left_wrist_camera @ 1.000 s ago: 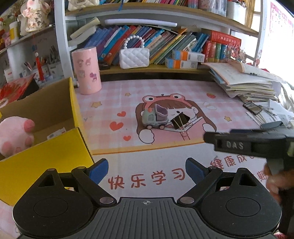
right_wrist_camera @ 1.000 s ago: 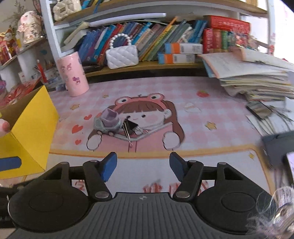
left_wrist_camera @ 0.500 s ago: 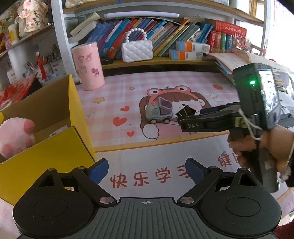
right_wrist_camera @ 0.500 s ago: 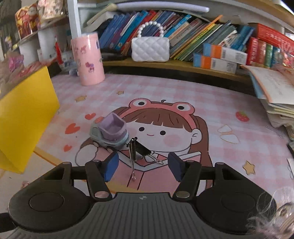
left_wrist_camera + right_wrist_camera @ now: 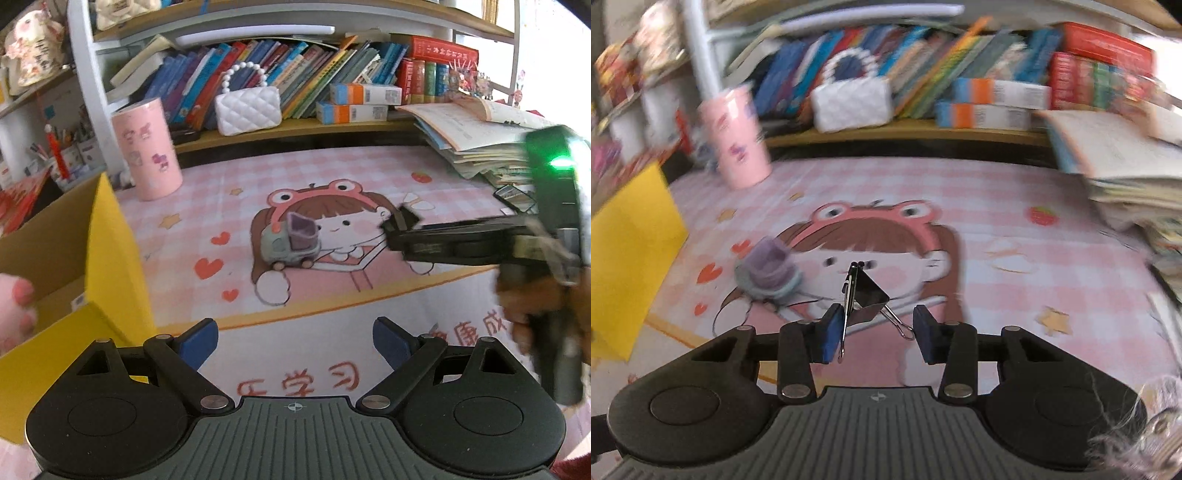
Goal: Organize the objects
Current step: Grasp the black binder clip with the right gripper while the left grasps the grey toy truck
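A pink cartoon desk mat (image 5: 997, 192) fills the frame. At lower centre, the right gripper (image 5: 875, 334) is closing around a binder clip (image 5: 866, 295), its left pad touching one handle. The left gripper (image 5: 293, 341) gapes empty.

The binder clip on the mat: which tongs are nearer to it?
Right. The right tongs are closing around the binder clip, which sits between their pads. The left tongs hang open well short of it, over the mat's near edge.

The binder clip (image 5: 866, 295) sits between the closing jaws of the right gripper (image 5: 875, 334), its handle against the left pad. The toy truck (image 5: 768, 273) lies ahead-left, the cardboard box (image 5: 631, 258) far left, the bookshelf (image 5: 905, 129) beyond.
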`<state>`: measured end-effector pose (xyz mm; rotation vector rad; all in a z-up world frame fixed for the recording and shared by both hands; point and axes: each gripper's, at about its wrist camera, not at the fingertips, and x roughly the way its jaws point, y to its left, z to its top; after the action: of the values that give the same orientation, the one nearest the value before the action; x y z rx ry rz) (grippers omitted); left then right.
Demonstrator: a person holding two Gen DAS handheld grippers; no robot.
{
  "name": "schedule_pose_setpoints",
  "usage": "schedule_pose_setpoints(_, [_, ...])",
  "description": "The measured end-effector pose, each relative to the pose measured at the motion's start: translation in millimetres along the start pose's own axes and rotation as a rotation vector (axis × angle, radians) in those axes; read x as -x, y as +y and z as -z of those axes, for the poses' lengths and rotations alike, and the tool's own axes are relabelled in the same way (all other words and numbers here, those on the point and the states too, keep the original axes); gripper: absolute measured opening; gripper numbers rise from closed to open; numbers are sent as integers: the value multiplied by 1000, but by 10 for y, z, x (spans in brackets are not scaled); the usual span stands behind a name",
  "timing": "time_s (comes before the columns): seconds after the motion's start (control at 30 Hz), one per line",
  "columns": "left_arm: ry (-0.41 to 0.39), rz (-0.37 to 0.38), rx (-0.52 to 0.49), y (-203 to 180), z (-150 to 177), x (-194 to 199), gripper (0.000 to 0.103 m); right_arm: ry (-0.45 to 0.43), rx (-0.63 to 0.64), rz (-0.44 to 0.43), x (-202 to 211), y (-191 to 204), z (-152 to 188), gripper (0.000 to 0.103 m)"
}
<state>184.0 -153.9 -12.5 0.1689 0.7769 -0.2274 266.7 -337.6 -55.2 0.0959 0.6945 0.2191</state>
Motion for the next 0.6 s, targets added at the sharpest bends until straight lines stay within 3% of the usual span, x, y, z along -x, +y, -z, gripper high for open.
schedule_pose_setpoints(0.2, [12,8,36,-18,-176,-297,92,-23,-110,74,388,-280,54,39])
schedule_pose_setpoints(0.33, [31,-27,70,7,-299,-600,91,-18,-154,82,549,-330,115,39])
schedule_pose_setpoints(0.6, [21,-59,36,-27,-536,-1086,88,5,-91,36,705,-166,206,39])
